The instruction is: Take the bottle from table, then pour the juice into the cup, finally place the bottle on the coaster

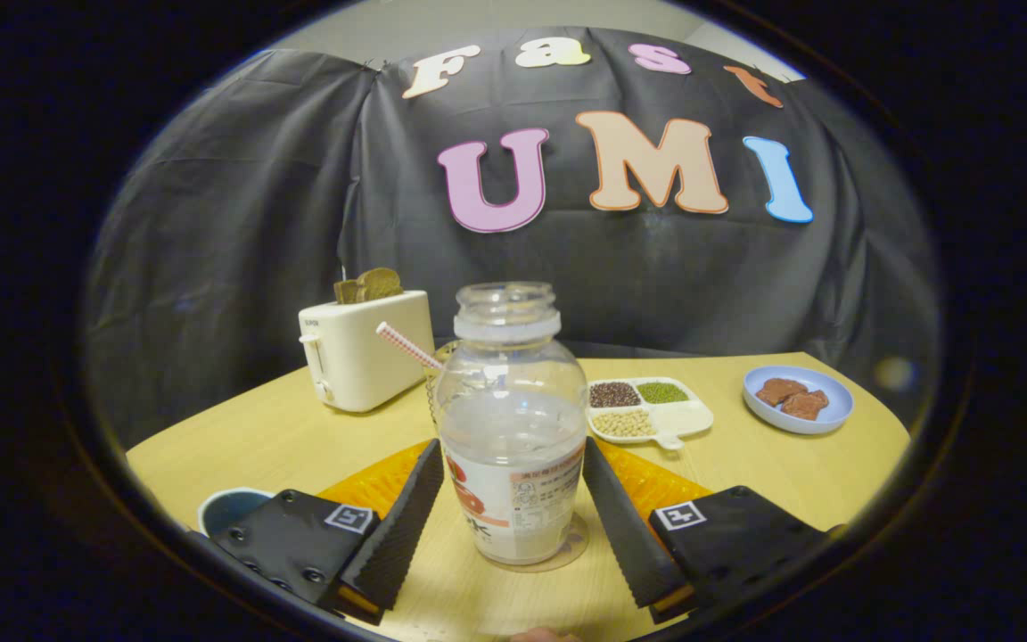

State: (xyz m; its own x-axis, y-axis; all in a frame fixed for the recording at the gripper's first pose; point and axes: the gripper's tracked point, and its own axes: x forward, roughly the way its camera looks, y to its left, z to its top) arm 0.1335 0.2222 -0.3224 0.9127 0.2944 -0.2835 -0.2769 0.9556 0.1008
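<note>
While it stood upright on a clear round coaster [567,555], mouth up and uncapped, the juice bottle [511,419] sat between the gripper [513,517] fingers, which were spread and touched neither side. Its label print was too small to read. Behind it stood a cup with a straw [408,346], a toaster [366,357], a divided bean tray [687,419] and a blue plate [821,415].

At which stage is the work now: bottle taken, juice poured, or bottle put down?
The open bottle stands upright on a clear round coaster between the fingers of the gripper, which flank it; firm contact is unclear. Whether it has poured into the cup behind, with its straw, I cannot tell. Either lifting or only release remains.
</note>
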